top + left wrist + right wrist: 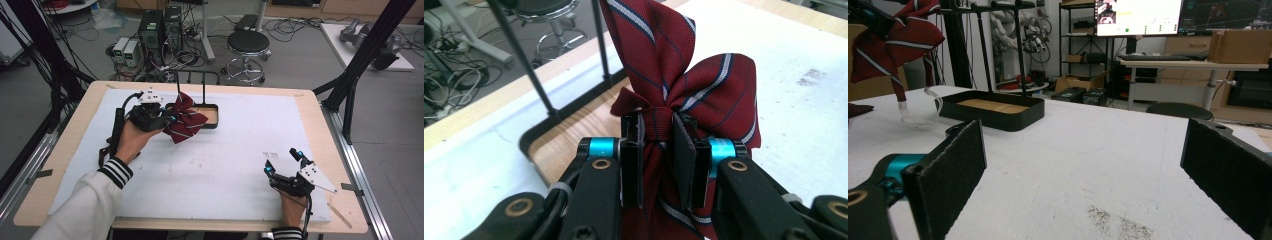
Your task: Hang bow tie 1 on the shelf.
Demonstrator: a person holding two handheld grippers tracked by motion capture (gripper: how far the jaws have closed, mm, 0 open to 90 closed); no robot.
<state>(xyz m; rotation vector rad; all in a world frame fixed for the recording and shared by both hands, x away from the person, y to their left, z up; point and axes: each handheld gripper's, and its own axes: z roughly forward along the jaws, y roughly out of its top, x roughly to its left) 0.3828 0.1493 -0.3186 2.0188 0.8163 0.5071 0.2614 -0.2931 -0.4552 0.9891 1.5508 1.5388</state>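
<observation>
At far left in the high view, left gripper clamped on a dark red striped bow tie, pads pinching the knot at its centre, as the left gripper view confirms. Bow lifted off the white mat, hanging just in front of a black stand with a shallow wood-lined tray and two thin upright posts. A pale strap dangling below the bow in the right gripper view. Pick-up judged done; hanging or setting the bow on the stand judged still to come. At far right, right gripper resting low on the mat near the table edge, jaws spread wide apart, nothing between them, well apart from the bow.
</observation>
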